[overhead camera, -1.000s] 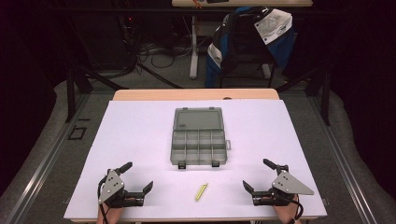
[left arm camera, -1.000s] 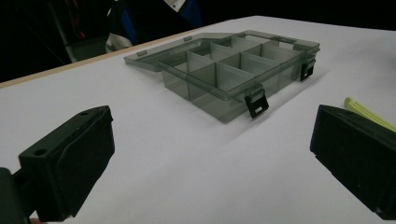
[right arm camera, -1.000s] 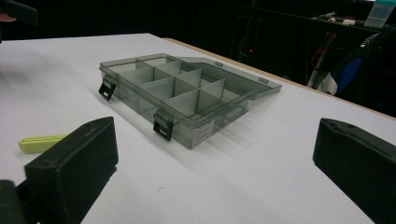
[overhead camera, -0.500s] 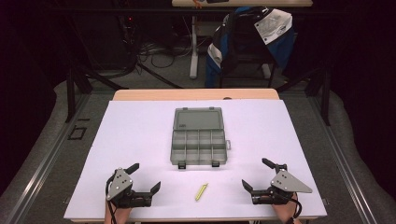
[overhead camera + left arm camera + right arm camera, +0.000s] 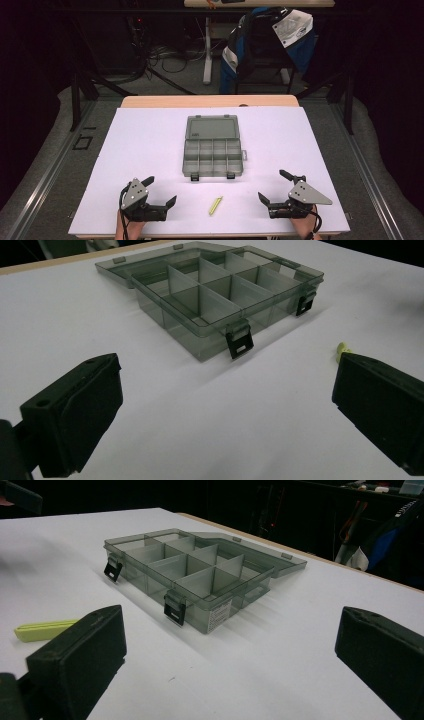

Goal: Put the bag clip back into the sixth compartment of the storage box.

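A smoky clear compartment box (image 5: 213, 150) lies open at the table's middle, lid flat behind it, several empty cells (image 5: 220, 295) (image 5: 190, 570). A small yellow-green stick (image 5: 215, 205) rests on the white table near the front edge, between both grippers; its tip (image 5: 343, 348) peeks past my left gripper's jaw, and it lies at the left (image 5: 42, 630) in the right gripper view. My left gripper (image 5: 161, 191) is open at the front left, empty. My right gripper (image 5: 273, 187) is open at the front right, empty.
The white table top (image 5: 150, 140) ends in a wooden strip (image 5: 210, 101) at the far side. Beyond it stand a chair with a blue and white jacket (image 5: 267, 40) and floor cables (image 5: 170, 55). Two black latches (image 5: 194, 177) hang on the box front.
My left gripper has slid right along the front edge, toward the yellow-green stick. The right gripper has stayed in place.
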Demonstrator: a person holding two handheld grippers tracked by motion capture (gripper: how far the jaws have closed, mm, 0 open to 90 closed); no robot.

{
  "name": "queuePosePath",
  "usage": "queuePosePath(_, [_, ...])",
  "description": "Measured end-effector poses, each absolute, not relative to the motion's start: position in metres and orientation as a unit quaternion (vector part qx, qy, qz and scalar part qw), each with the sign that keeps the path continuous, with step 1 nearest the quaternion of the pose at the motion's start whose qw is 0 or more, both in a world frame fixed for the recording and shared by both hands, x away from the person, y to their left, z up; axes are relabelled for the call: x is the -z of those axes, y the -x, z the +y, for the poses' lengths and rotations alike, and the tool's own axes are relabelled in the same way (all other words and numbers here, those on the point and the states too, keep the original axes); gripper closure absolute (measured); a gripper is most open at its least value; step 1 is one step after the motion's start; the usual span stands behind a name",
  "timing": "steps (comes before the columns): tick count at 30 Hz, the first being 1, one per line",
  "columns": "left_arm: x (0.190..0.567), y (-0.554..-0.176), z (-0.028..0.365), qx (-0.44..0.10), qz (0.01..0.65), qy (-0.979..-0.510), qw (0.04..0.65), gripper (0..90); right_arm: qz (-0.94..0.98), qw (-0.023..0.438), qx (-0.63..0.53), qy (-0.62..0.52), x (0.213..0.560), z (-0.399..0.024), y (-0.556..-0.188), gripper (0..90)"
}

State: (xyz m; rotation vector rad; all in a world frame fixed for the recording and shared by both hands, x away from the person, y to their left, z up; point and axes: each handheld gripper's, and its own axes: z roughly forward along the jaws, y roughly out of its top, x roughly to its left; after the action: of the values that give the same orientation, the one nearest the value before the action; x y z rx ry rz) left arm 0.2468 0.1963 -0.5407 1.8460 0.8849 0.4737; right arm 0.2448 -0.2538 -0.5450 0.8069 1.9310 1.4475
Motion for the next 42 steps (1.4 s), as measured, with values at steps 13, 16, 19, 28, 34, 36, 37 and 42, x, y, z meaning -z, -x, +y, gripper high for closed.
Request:
queuePosePath(13, [0.531, -0.255, 0.174, -0.180, 0.347, -0.780, 0.488, 0.0, 0.729, 0.287, -0.541, -0.307, 0.545, -0.253, -0.245, 0.0])
queuePosePath(16, [0.529, -0.257, 0.166, -0.181, 0.342, -0.785, 0.484, 0.0, 0.730, 0.288, -0.539, -0.306, 0.545, -0.252, -0.245, 0.0])
queuePosePath(19, [0.529, -0.259, 0.160, -0.178, 0.341, -0.787, 0.482, 0.0, 0.728, 0.288, -0.543, -0.305, 0.545, -0.252, -0.245, 0.0])
queuePosePath(28, [0.530, -0.259, 0.145, -0.168, 0.334, -0.804, 0.463, 0.0, 0.731, 0.284, -0.540, -0.305, 0.545, -0.251, -0.245, 0.0])
queuePosePath(34, [0.530, -0.261, 0.132, -0.162, 0.325, -0.813, 0.455, 0.0, 0.735, 0.279, -0.536, -0.306, 0.545, -0.251, -0.245, 0.0])
queuePosePath(36, [0.530, -0.262, 0.127, -0.160, 0.323, -0.816, 0.451, 0.0, 0.734, 0.277, -0.538, -0.308, 0.546, -0.251, -0.246, 0.0])
queuePosePath(37, [0.530, -0.262, 0.124, -0.160, 0.320, -0.819, 0.448, 0.0, 0.735, 0.276, -0.537, -0.308, 0.545, -0.251, -0.245, 0.0])
queuePosePath(42, [0.531, -0.262, 0.109, -0.154, 0.310, -0.828, 0.440, 0.0, 0.737, 0.275, -0.535, -0.308, 0.545, -0.251, -0.245, 0.0])
